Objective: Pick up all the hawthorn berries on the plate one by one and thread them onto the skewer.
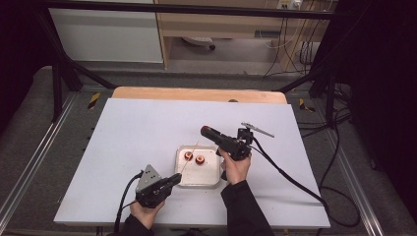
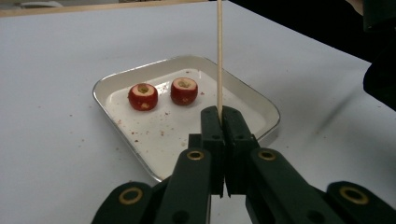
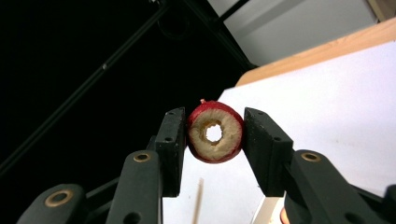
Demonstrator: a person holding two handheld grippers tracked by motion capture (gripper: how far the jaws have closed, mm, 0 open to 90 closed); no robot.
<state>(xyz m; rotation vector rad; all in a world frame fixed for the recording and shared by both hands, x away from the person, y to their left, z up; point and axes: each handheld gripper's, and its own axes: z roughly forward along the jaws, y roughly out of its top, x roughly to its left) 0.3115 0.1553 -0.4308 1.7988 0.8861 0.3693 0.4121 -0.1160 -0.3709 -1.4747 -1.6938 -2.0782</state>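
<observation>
- The cored fruit ring (image 3: 215, 132), red-skinned with a hole through its middle, is pinched between the jaws of the right gripper (image 1: 207, 132), raised above the table just behind the tray (image 1: 213, 180).
- The wooden skewer (image 2: 219, 56) stands upright, clamped at its lower end in the pressed-together jaws of the left gripper (image 2: 223, 116), at the tray's near edge.
- Two more cored red pieces (image 2: 143, 96) (image 2: 184, 90) lie side by side, apart, inside the tray toward its far side.
- Small reddish specks, perhaps peel crumbs, dot the white table (image 1: 128, 137) beside the tray.
</observation>
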